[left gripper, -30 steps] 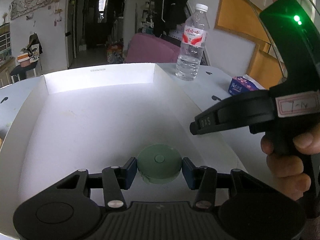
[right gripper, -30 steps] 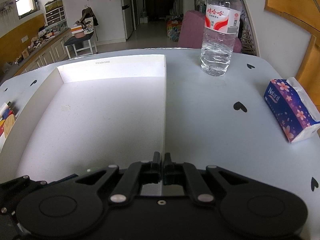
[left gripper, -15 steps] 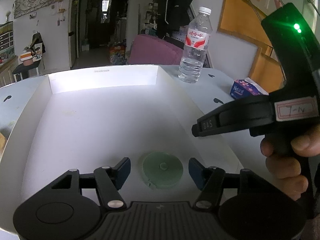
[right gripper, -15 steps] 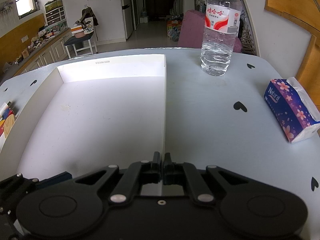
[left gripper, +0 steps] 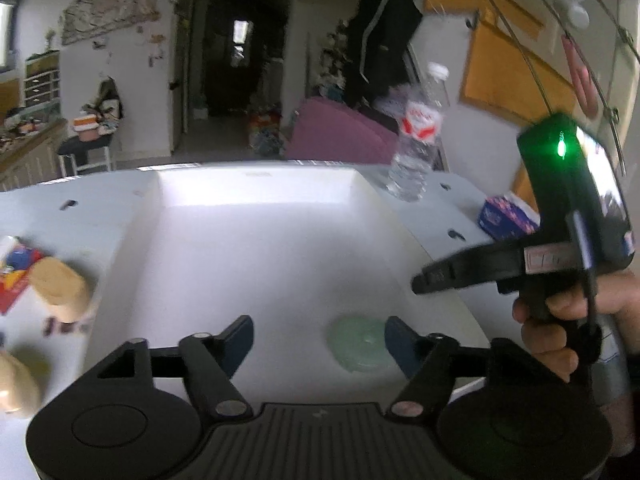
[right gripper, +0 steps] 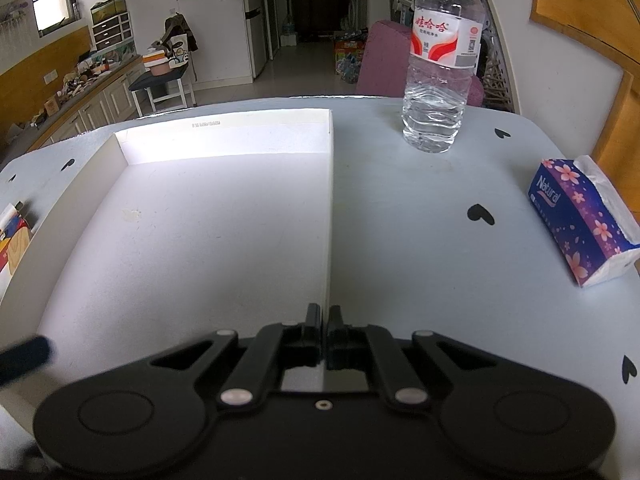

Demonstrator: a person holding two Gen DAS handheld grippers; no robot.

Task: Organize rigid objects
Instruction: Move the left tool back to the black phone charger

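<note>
A flat round green disc [left gripper: 356, 346] lies on the floor of the white box [left gripper: 256, 200], near its front right corner. My left gripper [left gripper: 320, 338] hovers just above and in front of it. Its jaws are opening, and the disc sits clear of the pads, close to the right fingertip [left gripper: 400, 344]. In the right wrist view my right gripper [right gripper: 324, 318] is shut, with the box's right wall [right gripper: 330, 216] running in between its pads. A hand [left gripper: 556, 336] holds that gripper at the right of the left wrist view.
A water bottle [right gripper: 440, 60] stands behind the box on the pale table [right gripper: 440, 240]. A purple tissue pack [right gripper: 580, 216] lies at the right. Left of the box are tan blocks [left gripper: 60, 292] and a red and blue packet [left gripper: 16, 276].
The left gripper opened and let go of the green disc, which now lies on the box floor. The gripper drew back, up and to the left. The right gripper stayed put.
</note>
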